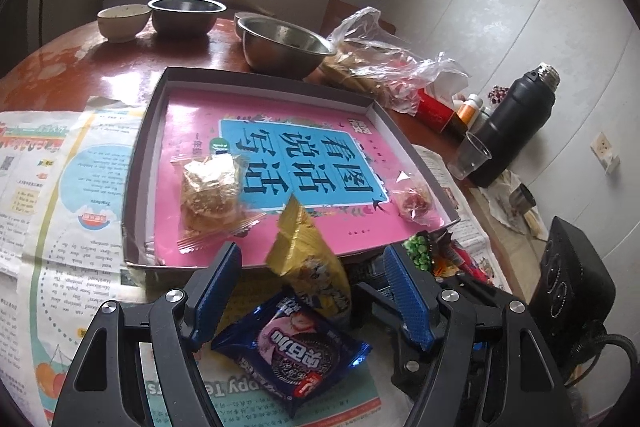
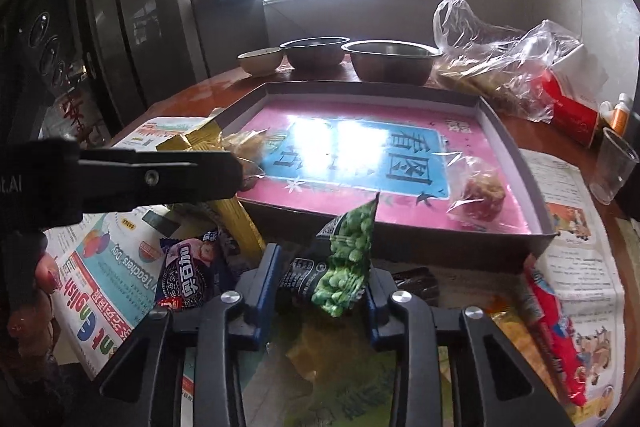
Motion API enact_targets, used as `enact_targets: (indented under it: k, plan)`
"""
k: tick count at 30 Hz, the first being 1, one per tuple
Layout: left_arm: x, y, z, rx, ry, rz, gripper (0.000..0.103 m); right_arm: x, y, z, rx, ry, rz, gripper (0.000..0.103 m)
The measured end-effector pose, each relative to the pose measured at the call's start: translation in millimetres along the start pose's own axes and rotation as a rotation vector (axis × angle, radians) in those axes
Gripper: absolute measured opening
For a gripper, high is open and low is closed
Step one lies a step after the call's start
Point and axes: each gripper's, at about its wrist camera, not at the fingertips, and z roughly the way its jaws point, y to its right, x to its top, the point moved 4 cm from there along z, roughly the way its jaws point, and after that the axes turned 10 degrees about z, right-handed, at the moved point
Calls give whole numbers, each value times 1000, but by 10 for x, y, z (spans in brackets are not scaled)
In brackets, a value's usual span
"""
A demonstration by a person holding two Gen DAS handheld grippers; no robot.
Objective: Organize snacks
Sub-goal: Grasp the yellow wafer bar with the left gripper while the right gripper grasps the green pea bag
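A: Now, entry. Right gripper (image 2: 322, 277) is clamped on the green pea packet (image 2: 340, 267), pads on its lower half, top corner standing free above the jaws. The packet sits just in front of the near wall of the shallow box (image 2: 400, 239), not yet over it.

B: Left gripper (image 1: 312, 267)?

A: Jaws apart, holding nothing. The yellow packet (image 1: 308, 259) stands between its fingers, untouched as far as I can tell, with the blue cookie packet (image 1: 292, 347) lying on the newspaper (image 1: 60, 187) beneath.

B: Risks?

A: Thin film, loose contents: the grip could slide off as the packet lifts. It also has to clear the box wall (low, but close), and a catch there could shove the box or tip the packet back onto the pile.

B: And inside?

A: Two wrapped snacks already lie there, a golden pastry (image 1: 210, 191) and a reddish sweet (image 1: 414, 201); a careless drop could land on the sweet. The grippers are also near each other, so a sideways swing could knock the yellow packet over.
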Motion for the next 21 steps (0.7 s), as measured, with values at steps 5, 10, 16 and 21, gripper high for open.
enact_targets:
  k: [5, 10, 16, 21]
  plan:
    - [10, 49, 63, 10, -8, 21, 46, 1, 61, -12, 30, 6, 37, 32]
    - [-9, 45, 82, 11, -15, 22, 25, -3, 88, -52, 38, 19, 57, 31]
    - [-24, 25, 43, -27, 2, -1, 17, 28, 181, -139, 45, 49, 95, 30]
    - [9, 45, -45, -31, 26, 4, 16, 59, 235, -217, 46, 76, 116, 30]
